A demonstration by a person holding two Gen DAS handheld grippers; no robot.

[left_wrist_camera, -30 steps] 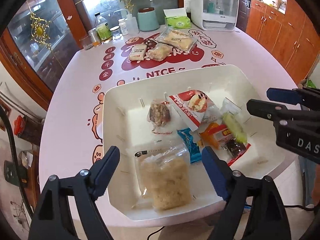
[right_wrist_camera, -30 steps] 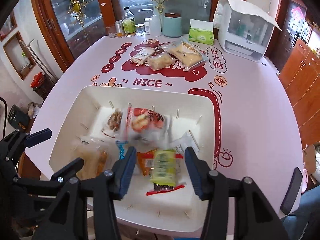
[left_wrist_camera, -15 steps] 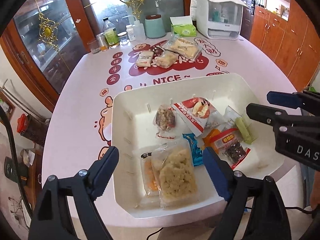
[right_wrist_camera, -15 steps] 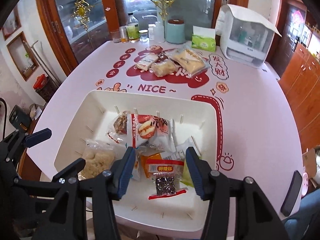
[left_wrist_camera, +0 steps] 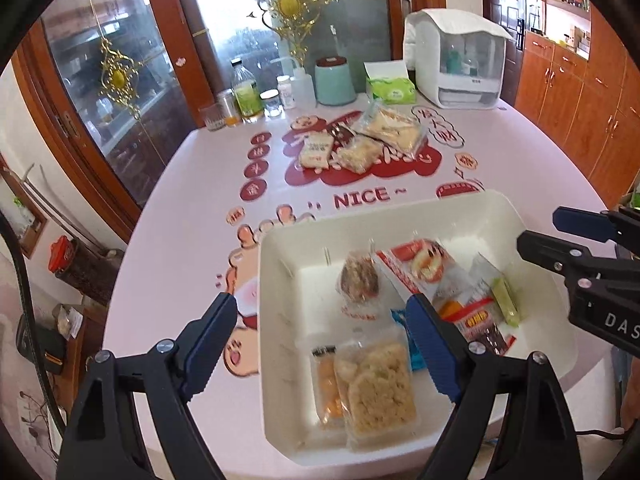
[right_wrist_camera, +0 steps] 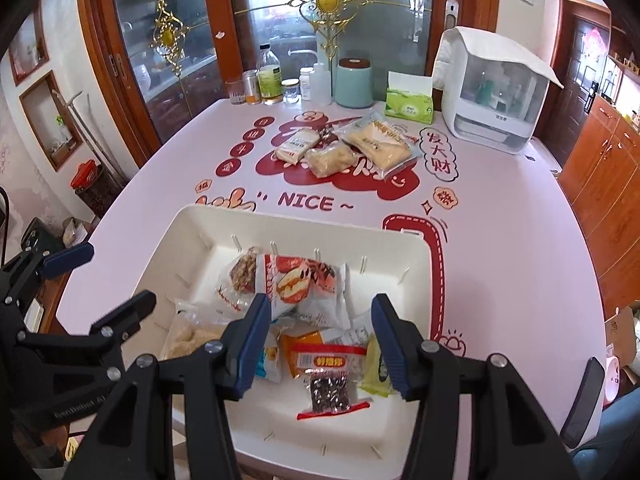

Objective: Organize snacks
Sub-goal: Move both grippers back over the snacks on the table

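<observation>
A white tray (left_wrist_camera: 472, 208) (right_wrist_camera: 416, 264) at the table's near edge holds several snack packs: a puffed-rice pack (left_wrist_camera: 376, 396), a red cake pack (right_wrist_camera: 296, 280), a nut bar (left_wrist_camera: 358, 280), a dark plum pack (right_wrist_camera: 330, 388). A few more packs (right_wrist_camera: 348, 148) (left_wrist_camera: 360, 144) lie on the far red print. My left gripper (left_wrist_camera: 324, 344) is open and empty, above the tray's left part. My right gripper (right_wrist_camera: 320, 344) is open and empty, above the tray's near middle.
At the table's back stand bottles (right_wrist_camera: 270, 78), a teal canister (right_wrist_camera: 354, 82), a green tissue box (right_wrist_camera: 410, 100) and a white appliance (right_wrist_camera: 492, 96). Wooden cabinets (left_wrist_camera: 580, 112) are to the right, a glass-door cabinet (right_wrist_camera: 160, 60) to the left.
Both grippers have pulled back and tilted up, so the tray sits lower and more of the far table shows. The packs in the tray have settled. Both grippers stay open.
</observation>
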